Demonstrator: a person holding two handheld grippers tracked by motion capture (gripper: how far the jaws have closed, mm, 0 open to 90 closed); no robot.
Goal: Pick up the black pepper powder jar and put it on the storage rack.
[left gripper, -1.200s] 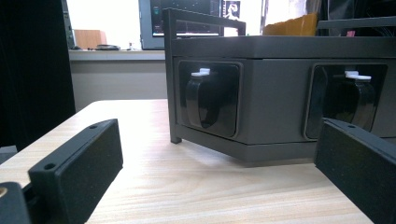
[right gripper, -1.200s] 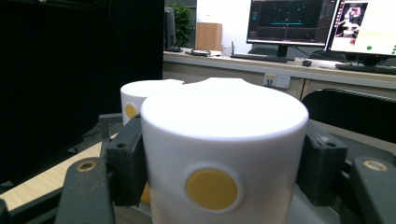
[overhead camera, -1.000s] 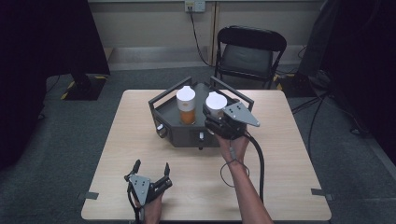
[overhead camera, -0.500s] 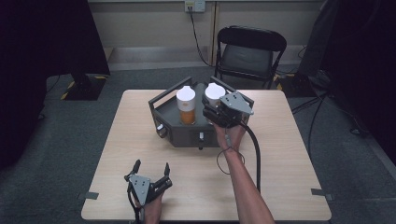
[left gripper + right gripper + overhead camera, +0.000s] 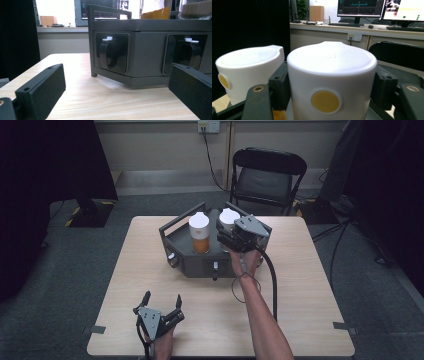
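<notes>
Two tools are at work, and only the far one is on anything. Nearest, at about 7 o'clock on the tabletop (image 5: 300, 320), the left tool (image 5: 161, 302) rests low with its jaws wide apart and nothing between them; its own view looks along the wood at the front face of the dark rack (image 5: 150, 50), well apart from it. Beyond, near the middle of the tabletop, that rack (image 5: 190, 262) holds two white-lidded jars side by side: the left jar (image 5: 200, 232), with orange contents, at about 11 o'clock of the rack, and the right jar (image 5: 229, 218) at about 1 o'clock. The right tool (image 5: 231, 237) is at the right jar, and its view shows a jaw on each flank of the white lid (image 5: 332, 82), seemingly touching it, so I judge it clamped on the lid or very nearly so. The step in hand looks like taking hold of this jar's lid, to lift the jar out or to open it; which one cannot be told. To do it well, keep the jaws level and centred on the lid, grip firmly enough that the smooth plastic does not slip, and move straight up so it clears the neighbouring lid (image 5: 249, 72) just beside it at 9 o'clock. If the rack shifts, the idle left tool could steady it.
</notes>
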